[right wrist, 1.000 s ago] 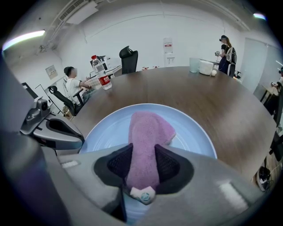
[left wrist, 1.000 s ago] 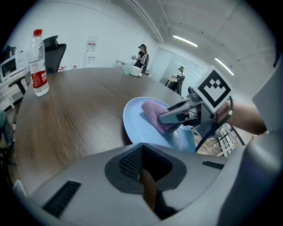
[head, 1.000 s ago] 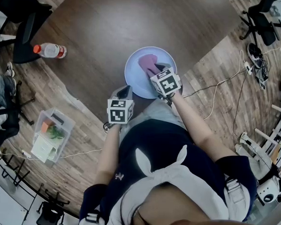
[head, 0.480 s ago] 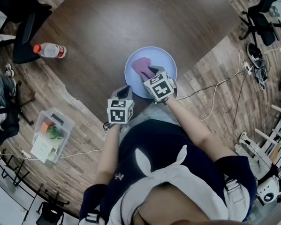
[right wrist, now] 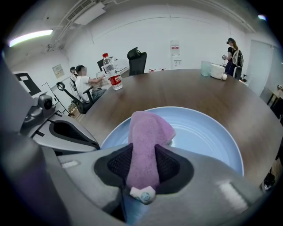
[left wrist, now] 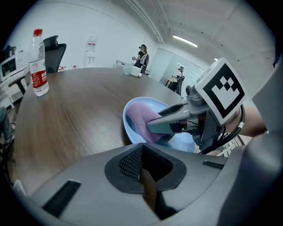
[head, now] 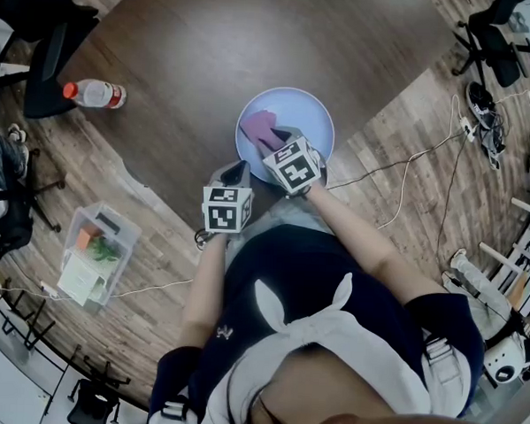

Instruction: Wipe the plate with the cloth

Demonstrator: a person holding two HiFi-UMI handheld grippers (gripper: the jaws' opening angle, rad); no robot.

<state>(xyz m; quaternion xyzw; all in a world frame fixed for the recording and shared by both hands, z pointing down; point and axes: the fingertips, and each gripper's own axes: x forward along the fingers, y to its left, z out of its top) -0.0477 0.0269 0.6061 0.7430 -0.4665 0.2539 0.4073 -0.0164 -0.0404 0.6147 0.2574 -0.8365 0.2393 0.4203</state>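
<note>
Fluffy cloth (right wrist: 148,141), glossy smooth plate (right wrist: 208,132).

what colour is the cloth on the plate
Mauve purple; the cloth shows best in the right gripper view, against the pale blue plate.

This is an office meeting room. A large dark-wood conference table (head: 256,38) with a rounded edge fills the middle. A black swivel office chair (head: 43,53) stands just beside the table, and another (head: 491,37) stands farther off. Beyond the table a seated person (right wrist: 83,84) works by a white wall, and a standing person (right wrist: 231,55) is at its far end. Above the table run a strip light (left wrist: 185,41) and a ceiling air vent (right wrist: 86,9). Around the table lies wood-plank floor (head: 155,272), strewn with power cables (head: 399,192) and a clear plastic storage box (head: 99,253). A water bottle (head: 94,94) lies on the table.
</note>
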